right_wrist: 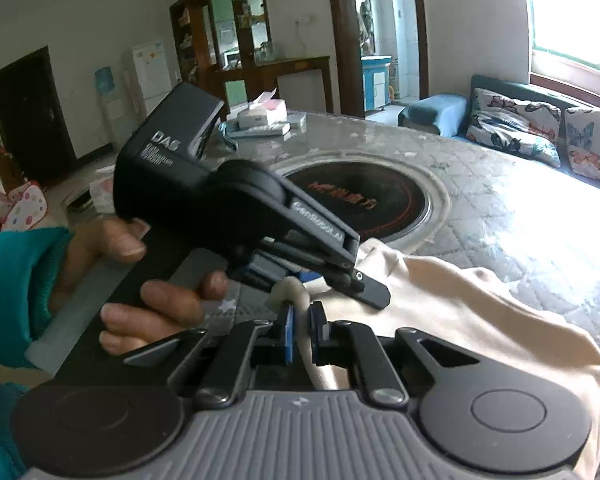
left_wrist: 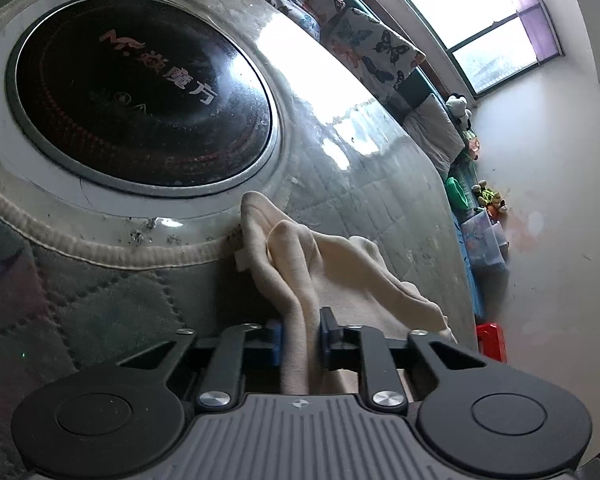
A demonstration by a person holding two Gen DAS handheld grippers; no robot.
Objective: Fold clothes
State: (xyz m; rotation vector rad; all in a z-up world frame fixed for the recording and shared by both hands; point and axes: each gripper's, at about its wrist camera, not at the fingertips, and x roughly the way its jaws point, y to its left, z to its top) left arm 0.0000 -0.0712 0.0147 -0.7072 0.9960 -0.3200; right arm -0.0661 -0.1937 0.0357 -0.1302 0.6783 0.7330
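Note:
A cream garment (left_wrist: 332, 264) lies bunched on the quilted table cover, just below the round black hob. My left gripper (left_wrist: 302, 334) is shut on a fold of it, which runs up between the fingers. In the right wrist view the same cream garment (right_wrist: 460, 312) spreads to the right over the table. My right gripper (right_wrist: 302, 330) is shut on another bunched edge of it. The left gripper (right_wrist: 320, 272), held in a hand, sits right in front of the right one, and the two grips are very close together.
A round black induction hob (left_wrist: 140, 92) is set into the table, also in the right wrist view (right_wrist: 364, 196). Butterfly cushions (right_wrist: 516, 128) line a sofa behind. A tissue box (right_wrist: 260, 114) stands at the table's far side. A red stool (left_wrist: 490, 340) is on the floor.

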